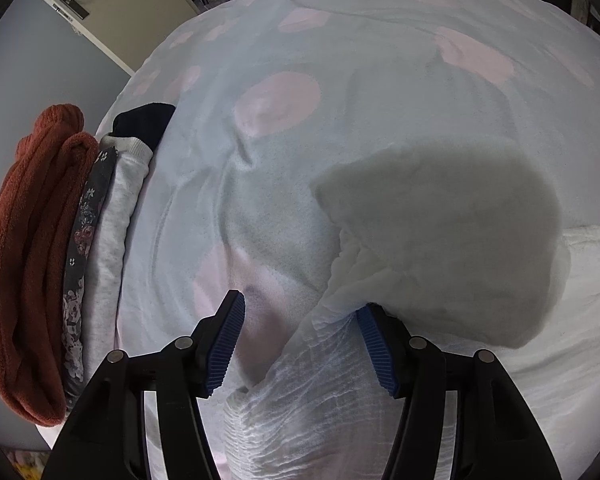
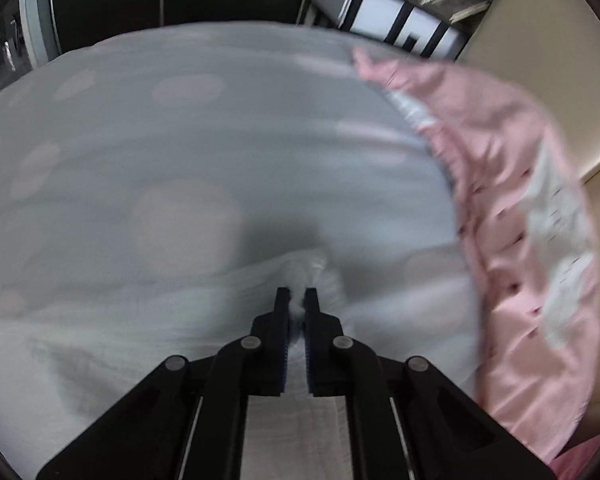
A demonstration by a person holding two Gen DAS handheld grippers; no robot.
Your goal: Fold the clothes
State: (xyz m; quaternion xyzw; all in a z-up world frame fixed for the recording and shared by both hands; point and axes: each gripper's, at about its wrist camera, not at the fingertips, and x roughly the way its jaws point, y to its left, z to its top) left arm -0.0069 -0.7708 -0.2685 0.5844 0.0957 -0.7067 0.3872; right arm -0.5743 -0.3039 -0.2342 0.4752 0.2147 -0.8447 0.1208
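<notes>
White cloth [image 1: 300,412] lies crumpled on the bedspread [image 1: 340,80] — pale blue with pink dots — and runs under both grippers.

Left gripper [image 1: 302,312]: jaws wide apart, blue pads [image 1: 228,344] on either side of a raised ridge of the cloth. The right-hand pad lies against the fabric; the left-hand pad stands clear of it. No grip.

Right gripper [image 2: 296,300]: jaws nearly together, a pinch of the white cloth [image 2: 300,280] bunched between the fingertips and puffing out just beyond them. The view is blurred.

To the left in the left wrist view, at the bed's edge — a stack of folded clothes [image 1: 96,240]: rust-red piece outermost, then dark floral, then light grey, with a dark navy piece at its far end.

Right wrist view: pink garment [image 2: 512,208] with white patches along the right edge of the bed, well apart from the gripper.
</notes>
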